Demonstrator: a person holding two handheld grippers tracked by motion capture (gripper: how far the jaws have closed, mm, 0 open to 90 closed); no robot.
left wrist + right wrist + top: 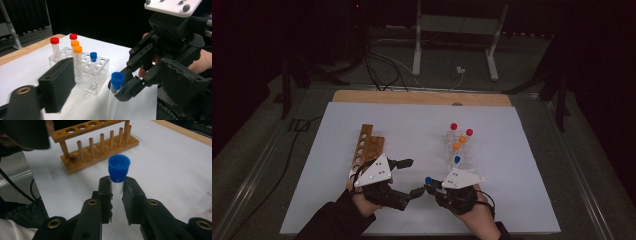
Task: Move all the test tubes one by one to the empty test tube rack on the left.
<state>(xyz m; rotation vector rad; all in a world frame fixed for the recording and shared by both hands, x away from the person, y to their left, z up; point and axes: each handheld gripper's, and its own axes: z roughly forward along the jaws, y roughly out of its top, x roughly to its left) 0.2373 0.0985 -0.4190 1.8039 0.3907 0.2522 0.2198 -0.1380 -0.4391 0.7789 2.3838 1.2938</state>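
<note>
Right tongs [116, 195] clamped on clear blue-capped tube [118, 171]; left tongs [404, 177] apart. Beyond: slotted wooden rack [100, 147], pegged. White desk [170, 165], smooth.

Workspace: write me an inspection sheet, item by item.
Surface: white sheet on a wooden table.
Job's things: blue-capped tube; clear rack holding red-, orange- and blue-capped tubes; wooden rack, empty.
Clutter: nothing seen.
Grippers: right gripper shut on the blue-capped tube; left gripper open, holding nothing.
Cables: black cables on the floor beyond the table.
Surroundings: dark room, white stand behind.
</note>
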